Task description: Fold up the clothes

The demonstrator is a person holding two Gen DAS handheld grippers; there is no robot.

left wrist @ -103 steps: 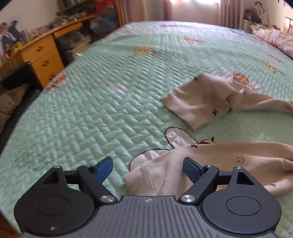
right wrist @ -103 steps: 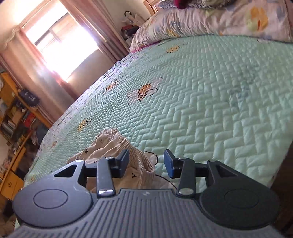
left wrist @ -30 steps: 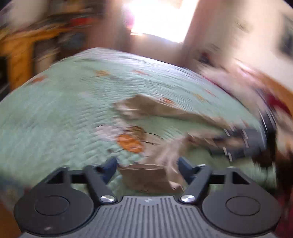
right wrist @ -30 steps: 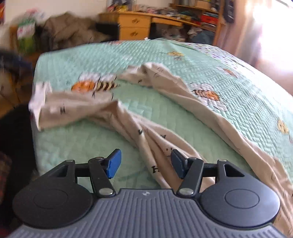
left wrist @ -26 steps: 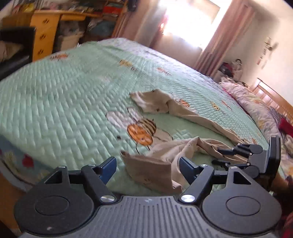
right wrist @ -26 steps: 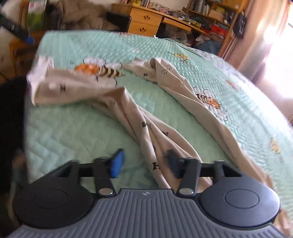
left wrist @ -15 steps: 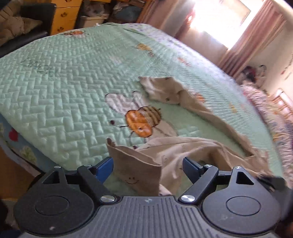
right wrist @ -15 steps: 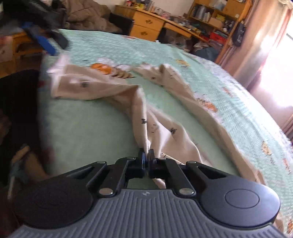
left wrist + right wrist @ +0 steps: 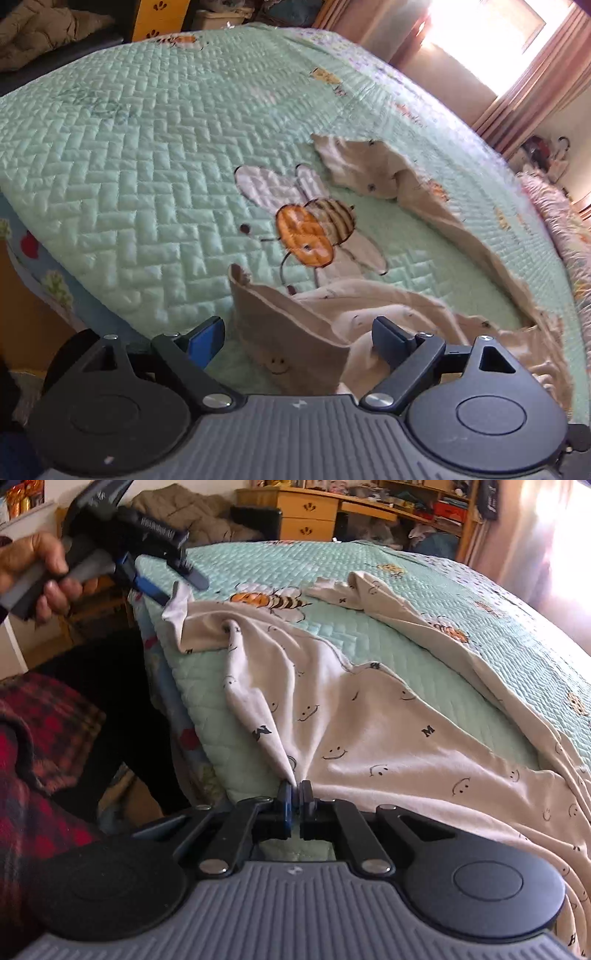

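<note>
Lying across the near corner of one green quilted bed point(image 9: 155, 155) is a single cream garment point(image 9: 369, 716) printed with small smiley faces and letters — its two long parts run away over the quilt, one toward each side. The right gripper point(image 9: 294, 794) is clenched on a bunched fold of that garment at the bed's edge, its two blue-faced fingers pressed together with cloth pinched between them. The left gripper point(image 9: 295, 332) stands wide, its jaws closing slightly, with one end of the garment lying between the two fingers; neither pad presses on the cloth. In the right wrist view the same tool point(image 9: 166, 579) is seen held in a hand point(image 9: 33, 572) over the far end of the garment, whose tip stands up between its fingers. One large orange-and-striped bee picture point(image 9: 314, 232) shows on the quilt just beyond that end, with smaller bees farther off. A red plaid sleeve point(image 9: 40, 746) sits at the left edge — one yellow wooden desk point(image 9: 310, 509) stands behind the bed.
</note>
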